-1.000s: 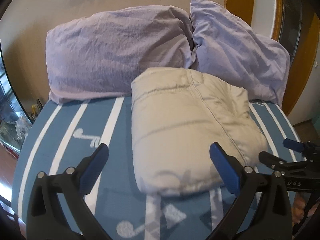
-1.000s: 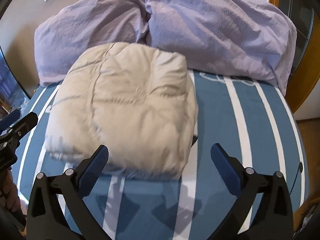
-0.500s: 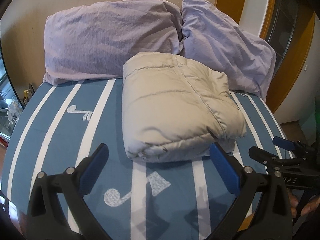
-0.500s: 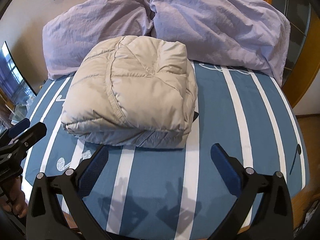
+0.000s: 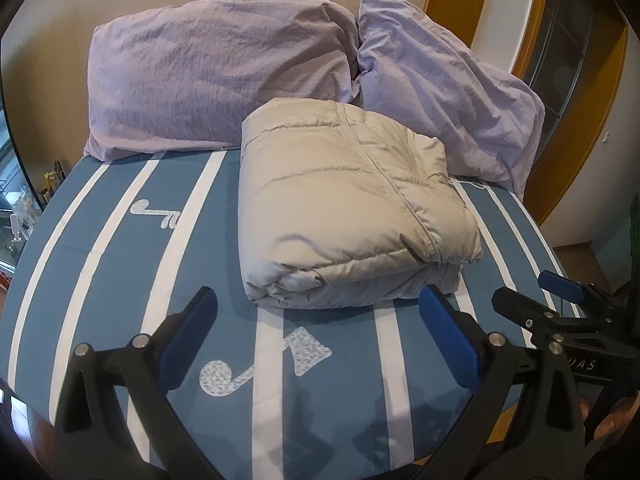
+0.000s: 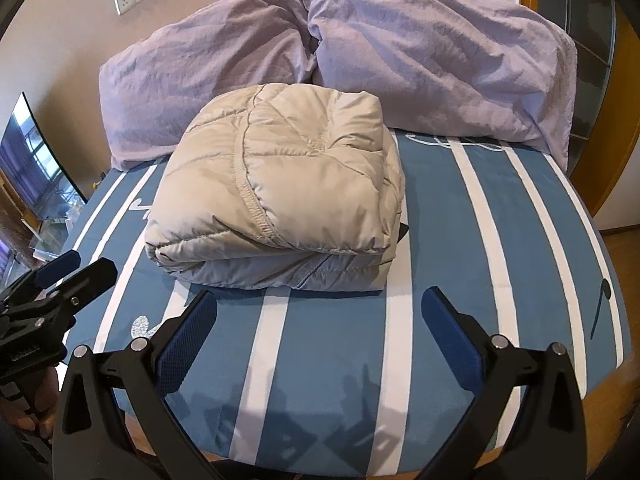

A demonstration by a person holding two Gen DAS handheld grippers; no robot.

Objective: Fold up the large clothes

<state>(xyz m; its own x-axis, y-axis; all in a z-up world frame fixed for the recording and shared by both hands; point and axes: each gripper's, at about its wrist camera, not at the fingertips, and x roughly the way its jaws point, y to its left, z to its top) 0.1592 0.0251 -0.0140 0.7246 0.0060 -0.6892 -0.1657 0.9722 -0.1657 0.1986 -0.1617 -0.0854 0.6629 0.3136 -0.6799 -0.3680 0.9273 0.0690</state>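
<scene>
A beige puffer jacket (image 5: 344, 208) lies folded into a thick bundle on the blue striped bed (image 5: 120, 264); it also shows in the right wrist view (image 6: 280, 196). My left gripper (image 5: 318, 312) is open and empty, held just short of the bundle's near edge. My right gripper (image 6: 320, 312) is open and empty, also just short of the bundle. The right gripper shows at the right of the left wrist view (image 5: 540, 292), and the left gripper shows at the left of the right wrist view (image 6: 76, 266).
Two lilac pillows (image 5: 216, 72) (image 6: 436, 48) lean against the wall behind the jacket. The bed's near edge (image 6: 360, 464) is below the grippers, with wooden floor beyond. A TV screen (image 6: 28, 164) stands to the left. A wooden door frame (image 5: 576, 128) is at the right.
Both grippers have drawn back from the folded jacket toward the bed's near edge, staying open. The jacket lies still in the same place.
</scene>
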